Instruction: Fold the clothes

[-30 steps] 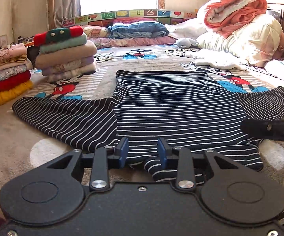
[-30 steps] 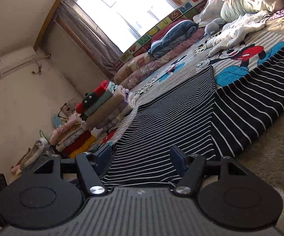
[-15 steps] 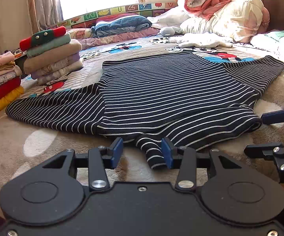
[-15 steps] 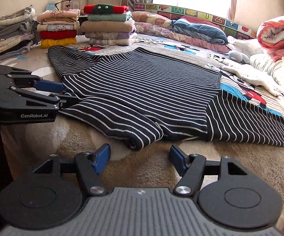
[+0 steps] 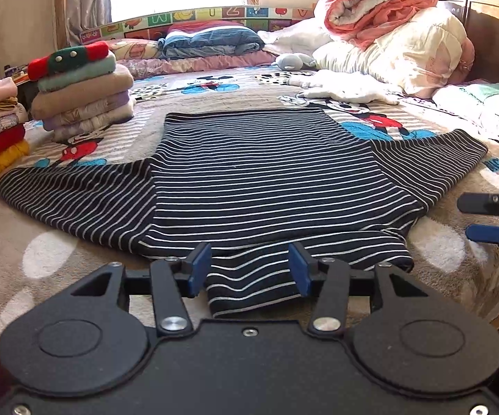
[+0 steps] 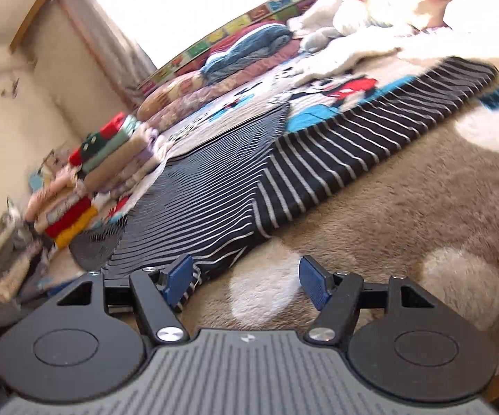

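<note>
While its blue-padded fingers stand wide apart, the left gripper (image 5: 249,268) sits low over the near edge of a black-and-white striped top (image 5: 266,180), whose neck end lies between the fingers without being pinched. Ahead of it the garment spreads flat across a cartoon-print blanket (image 5: 370,124), one sleeve running out to each side. Off to that gripper's right, the right gripper (image 6: 246,278) is likewise spread wide; its left pad (image 6: 179,278) is at the shirt's near corner, while its right pad is over bare tan blanket, clear of the cloth. Its view is tilted and blurred. Farther out to the left stand stacks of folded clothes (image 5: 80,93), and bundled bedding (image 5: 388,34) is piled far right.
</note>
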Demonstrator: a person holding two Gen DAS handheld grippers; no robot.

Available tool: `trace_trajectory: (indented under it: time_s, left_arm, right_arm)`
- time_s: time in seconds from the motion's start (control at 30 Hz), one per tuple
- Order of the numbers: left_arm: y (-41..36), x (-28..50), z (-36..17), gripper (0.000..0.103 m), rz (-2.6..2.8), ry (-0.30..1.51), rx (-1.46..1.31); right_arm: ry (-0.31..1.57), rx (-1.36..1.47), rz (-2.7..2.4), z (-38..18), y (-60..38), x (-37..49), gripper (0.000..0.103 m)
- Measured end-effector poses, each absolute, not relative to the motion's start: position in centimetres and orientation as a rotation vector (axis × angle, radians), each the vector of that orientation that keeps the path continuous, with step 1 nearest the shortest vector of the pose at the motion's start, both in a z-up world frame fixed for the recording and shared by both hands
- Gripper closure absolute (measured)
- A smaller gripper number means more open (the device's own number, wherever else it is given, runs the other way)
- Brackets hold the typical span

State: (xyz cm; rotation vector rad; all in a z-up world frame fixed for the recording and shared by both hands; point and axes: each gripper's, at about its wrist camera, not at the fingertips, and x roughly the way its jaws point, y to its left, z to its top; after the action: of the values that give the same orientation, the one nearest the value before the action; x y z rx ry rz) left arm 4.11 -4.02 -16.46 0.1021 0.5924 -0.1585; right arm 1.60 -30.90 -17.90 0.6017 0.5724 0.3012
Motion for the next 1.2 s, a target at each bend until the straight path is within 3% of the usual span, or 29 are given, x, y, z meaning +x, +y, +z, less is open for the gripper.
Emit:
trace_trajectory:
  time_s: [0.17, 0.43, 0.8, 1.2]
  left_arm:
    - [-9.1, 5.1, -16.1, 0.052, -0.242, 0.601, 0.252]
    - [-20.8, 5.3, -16.6, 0.046, -0.436, 0.500, 0.620]
    - [-35.7, 5.9, -20.5, 0.045, -0.468, 0.252, 1.138]
    - [-44.2, 10.3, -22.7, 0.046, -0.395, 0.143, 1.321]
  right_arm:
    - [0.499, 0.952, 0.222, -20.5, -36.3, 1.9, 0.035]
    - [0.324, 1.297, 0.082, -23.0, -45.3, 0.9, 0.023]
    - [0.148, 1.477, -0.097, -25.9, -52.3, -2.7, 0.021]
    - [0.001, 1.621, -0.235, -28.2, -56.0, -4.9, 0.021]
